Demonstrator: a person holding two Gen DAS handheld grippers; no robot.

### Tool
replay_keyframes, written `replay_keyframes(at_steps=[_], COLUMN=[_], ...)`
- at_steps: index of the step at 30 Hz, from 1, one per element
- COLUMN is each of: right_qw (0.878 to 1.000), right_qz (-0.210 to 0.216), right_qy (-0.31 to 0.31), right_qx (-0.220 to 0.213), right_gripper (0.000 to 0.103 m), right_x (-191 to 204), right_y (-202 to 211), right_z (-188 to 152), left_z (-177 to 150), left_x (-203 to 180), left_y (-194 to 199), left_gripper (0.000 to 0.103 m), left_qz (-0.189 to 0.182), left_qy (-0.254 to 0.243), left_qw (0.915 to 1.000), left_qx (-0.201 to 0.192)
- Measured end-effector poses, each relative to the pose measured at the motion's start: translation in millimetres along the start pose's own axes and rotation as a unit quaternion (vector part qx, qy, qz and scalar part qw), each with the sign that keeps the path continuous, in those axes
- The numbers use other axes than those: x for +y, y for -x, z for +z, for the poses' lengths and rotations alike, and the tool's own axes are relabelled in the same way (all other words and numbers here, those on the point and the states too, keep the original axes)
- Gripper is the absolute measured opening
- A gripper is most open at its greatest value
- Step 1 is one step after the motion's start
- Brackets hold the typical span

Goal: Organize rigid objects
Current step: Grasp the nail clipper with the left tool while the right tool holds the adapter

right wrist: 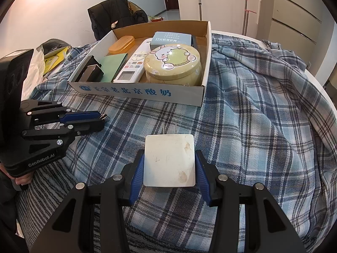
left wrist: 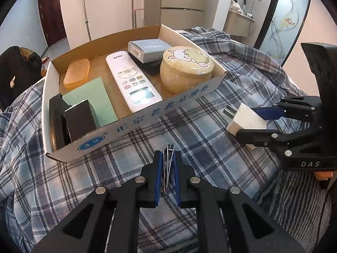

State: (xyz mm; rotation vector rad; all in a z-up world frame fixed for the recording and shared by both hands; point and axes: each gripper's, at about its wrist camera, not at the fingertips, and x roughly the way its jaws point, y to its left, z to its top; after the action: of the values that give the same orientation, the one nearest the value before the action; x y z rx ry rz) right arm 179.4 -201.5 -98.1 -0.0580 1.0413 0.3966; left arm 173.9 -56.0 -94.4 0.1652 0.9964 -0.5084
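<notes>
Left hand-held gripper (left wrist: 167, 162) clamps nail clipper (left wrist: 168, 164) | right hand-held gripper (right wrist: 169, 162) grips white plug adapter (right wrist: 169, 160) | both above plaid-blanketed surface (right wrist: 242, 126) | cardboard box (right wrist: 137, 90) beyond holds remote (left wrist: 131, 82), round tin (right wrist: 172, 63) | room: dark door (left wrist: 50, 10), mop (left wrist: 85, 10).

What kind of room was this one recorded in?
Probably a home living or dining area: a round table under a plaid cloth, a mop against the wall, and a jacket over a chair.
</notes>
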Motion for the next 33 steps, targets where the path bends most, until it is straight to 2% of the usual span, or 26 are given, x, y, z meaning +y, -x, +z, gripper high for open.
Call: replay_keyframes(at_steps=[4,7,11,18,22,26,30,33], right_qw=[1.0,1.0,1.0,1.0,1.0,1.0,1.0,1.0], right_qz=[0.0,0.0,0.0,0.0,0.0,-0.001,-0.001,0.0], right_qy=[0.0,0.0,0.0,0.001,0.002,0.003,0.002,0.002], right_qx=[0.0,0.0,0.0,0.0,0.0,0.0,0.0,0.001], right_gripper=[0.045,0.045,0.045,0.045,0.045,0.045,0.045,0.045], right_x=[0.3,0.4,0.1,0.7,1.3,0.9,1.2,1.0], right_y=[-0.1,-0.1,0.0,-0.3,0.0,-0.3,-0.5,-0.6], right_z=[0.0,-0.1,-0.3,-0.2,-1.2,-1.1,-0.7,-0.5], left_z=[-0.6,3.4,5.9,-0.7,-2.2,-1.3,1.5,4.5], left_x=[2.0,9.9,15.2,5.9,-4.1,0.5,5.5,5.9], left_y=[14.1,20.1,11.7,4.0,1.9,9.9,-0.3,-2.5], left_gripper=[0.01,0.01,0.01,0.01,0.01,0.01,0.01,0.01], left_qz=[-0.023,-0.021,-0.016,-0.024,-0.008,-0.027,-0.041,-0.044], left_qy=[0.012,0.031,0.036,0.011,-0.009,0.001,0.02,0.029], left_qw=[0.9993,0.9986,0.9989,0.9996,0.9999,0.9995,0.9989,0.9986], left_qx=[-0.026,-0.038,-0.025,-0.013,-0.007,-0.018,0.01,0.01])
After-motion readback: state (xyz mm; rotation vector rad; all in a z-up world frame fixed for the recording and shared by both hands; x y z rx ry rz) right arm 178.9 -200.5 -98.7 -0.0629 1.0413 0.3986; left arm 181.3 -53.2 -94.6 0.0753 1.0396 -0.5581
